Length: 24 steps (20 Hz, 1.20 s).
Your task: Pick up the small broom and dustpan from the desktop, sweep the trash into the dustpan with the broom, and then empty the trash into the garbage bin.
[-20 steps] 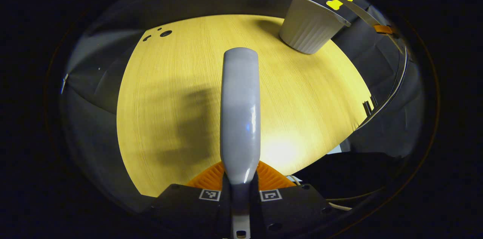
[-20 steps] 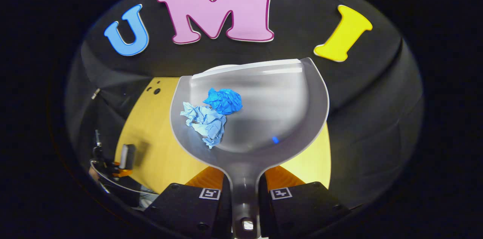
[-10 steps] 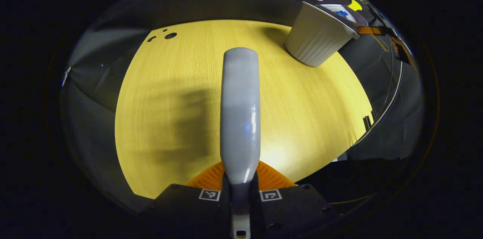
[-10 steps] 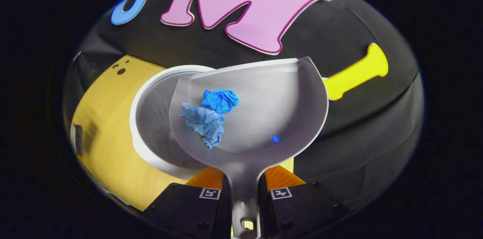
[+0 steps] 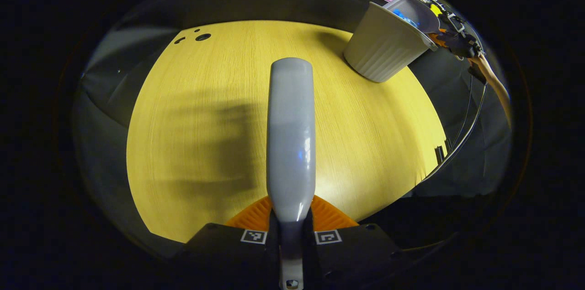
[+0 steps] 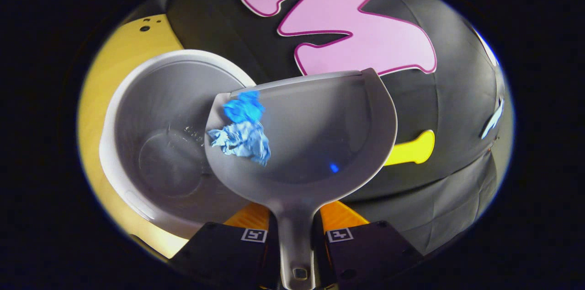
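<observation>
In the right gripper view my right gripper [image 6: 295, 230] is shut on the handle of the grey dustpan [image 6: 315, 143]. The pan is tilted over the open white garbage bin [image 6: 151, 98]. Two crumpled paper balls, a bright blue one [image 6: 240, 107] and a pale blue one [image 6: 242, 141], lie at the pan's left edge, beside the bin's mouth. In the left gripper view my left gripper [image 5: 291, 226] is shut on the grey broom handle [image 5: 291, 134], held above the yellow desktop [image 5: 205, 111]. The ribbed bin [image 5: 381, 50] stands at the far right there, with the dustpan [image 5: 411, 11] tipped over its rim.
The desktop has cable holes [image 5: 201, 37] at its far left corner. A cable [image 5: 461, 139] trails past the desk's right edge. The bin sits close to the black cloth wall [image 6: 219, 20].
The right gripper has swung the dustpan further over the bin and tilted it to the left. The paper balls have slid to the pan's left edge. The broom hand has hardly moved.
</observation>
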Motion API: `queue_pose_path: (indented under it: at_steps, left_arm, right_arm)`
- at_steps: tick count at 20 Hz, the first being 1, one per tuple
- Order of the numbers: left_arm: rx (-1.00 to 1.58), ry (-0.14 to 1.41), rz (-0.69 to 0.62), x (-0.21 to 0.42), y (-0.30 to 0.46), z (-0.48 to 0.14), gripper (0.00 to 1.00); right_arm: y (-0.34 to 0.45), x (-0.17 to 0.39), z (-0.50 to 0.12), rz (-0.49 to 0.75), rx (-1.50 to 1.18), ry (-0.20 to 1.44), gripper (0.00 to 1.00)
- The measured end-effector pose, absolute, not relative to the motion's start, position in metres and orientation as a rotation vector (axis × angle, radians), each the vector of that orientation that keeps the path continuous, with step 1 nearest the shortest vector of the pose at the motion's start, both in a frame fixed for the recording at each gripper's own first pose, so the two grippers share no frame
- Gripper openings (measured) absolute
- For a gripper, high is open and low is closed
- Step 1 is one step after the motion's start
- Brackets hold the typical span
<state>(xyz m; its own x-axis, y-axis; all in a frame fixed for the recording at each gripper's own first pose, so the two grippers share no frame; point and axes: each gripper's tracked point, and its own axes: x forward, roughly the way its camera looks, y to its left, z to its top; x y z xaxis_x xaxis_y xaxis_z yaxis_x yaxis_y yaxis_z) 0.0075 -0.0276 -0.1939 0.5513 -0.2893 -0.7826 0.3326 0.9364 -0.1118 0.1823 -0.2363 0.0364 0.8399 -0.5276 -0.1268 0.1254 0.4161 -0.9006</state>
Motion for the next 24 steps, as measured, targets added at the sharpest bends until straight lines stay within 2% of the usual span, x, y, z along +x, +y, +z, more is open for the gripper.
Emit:
queue_pose_path:
  at_steps: [8,12,16,20,24]
  left_arm:
    - [0.046,0.922,-0.358,0.008,-0.03,-0.192,0.23]
    - [0.051,0.924,-0.361,0.01,-0.029,-0.192,0.23]
    - [0.064,0.926,-0.371,0.01,-0.027,-0.19,0.23]
    - [0.071,0.919,-0.373,0.01,-0.026,-0.191,0.24]
    - [0.078,0.878,-0.346,0.013,-0.027,-0.197,0.24]
  right_arm:
    - [-0.249,0.191,0.049,-0.515,-1.273,0.355,0.32]
    - [-0.247,0.188,0.053,-0.514,-1.391,0.319,0.33]
    - [-0.233,0.185,0.049,-0.456,-1.564,0.263,0.33]
    - [-0.24,0.183,0.049,-0.448,-1.535,0.293,0.33]
    - [-0.245,0.17,0.058,-0.456,-1.281,0.314,0.32]
